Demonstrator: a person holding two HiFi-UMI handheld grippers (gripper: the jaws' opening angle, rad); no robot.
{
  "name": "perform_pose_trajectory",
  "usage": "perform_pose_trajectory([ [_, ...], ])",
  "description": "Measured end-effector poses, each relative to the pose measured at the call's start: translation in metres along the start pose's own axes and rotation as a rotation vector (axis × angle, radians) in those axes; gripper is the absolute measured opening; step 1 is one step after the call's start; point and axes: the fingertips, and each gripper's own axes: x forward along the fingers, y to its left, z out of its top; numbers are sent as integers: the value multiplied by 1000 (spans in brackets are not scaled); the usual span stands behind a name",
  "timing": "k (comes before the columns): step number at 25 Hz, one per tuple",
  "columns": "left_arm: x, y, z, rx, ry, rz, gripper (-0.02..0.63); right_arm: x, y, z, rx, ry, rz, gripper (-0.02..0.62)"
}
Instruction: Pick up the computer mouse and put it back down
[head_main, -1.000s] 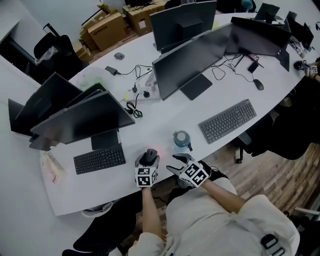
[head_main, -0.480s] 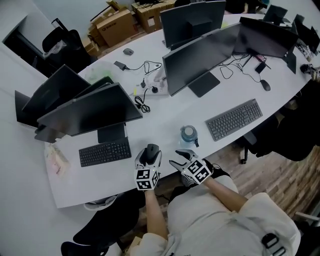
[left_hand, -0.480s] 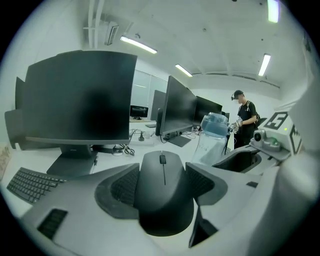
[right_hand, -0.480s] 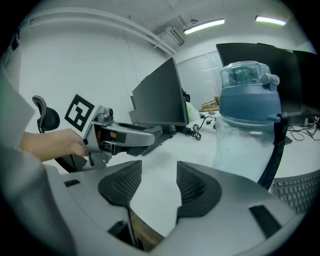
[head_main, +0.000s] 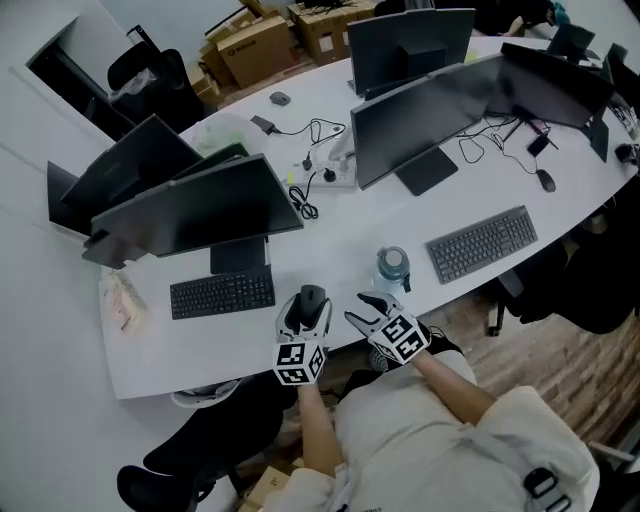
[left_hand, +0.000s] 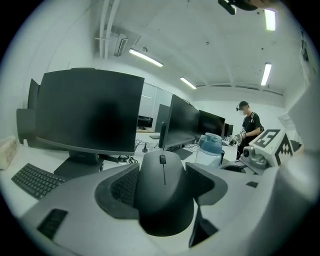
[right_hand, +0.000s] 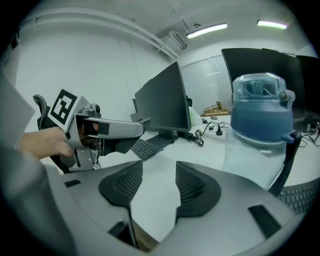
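Your left tool (left_hand: 163, 180) holds the mouse (head_main: 312, 299) between its two pads (left_hand: 125, 186), one on each side. The mouse is up in the air, over the near edge of the desk (head_main: 185, 340). It hangs between the black keyboard (head_main: 222, 293) and the water bottle (head_main: 392, 268).

Your right tool (right_hand: 155, 187) is empty. Its jaws are a good way apart and have just been closing a little, with nothing between them. It has no job here, so hold it off to the side.

I think the mouse now needs to go back down. Bring it down slowly and hold it flat, with its belly facing the desk. Pick a bare white spot, well in from the edge, so it can't fall off. Steer clear of the bottle so you don't knock it over. Don't let go while the mouse is in the air. Wait until it sits on the desk. Then open the jaws wide and pull the tool straight back, so the pads don't drag it along.
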Motion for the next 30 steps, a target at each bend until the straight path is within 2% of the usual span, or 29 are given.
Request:
perform_pose_trajectory([
  [4,-9,1,6,-31,-36,32,285,1,5,2,-10,-11,6,198],
  [6,-13,1,7,-21,-43,39,285,2,5,5,-6,-22,2,193],
  [30,-25,19,2,-23,-33,90,285,8,10,13,-24,-40,20,173],
])
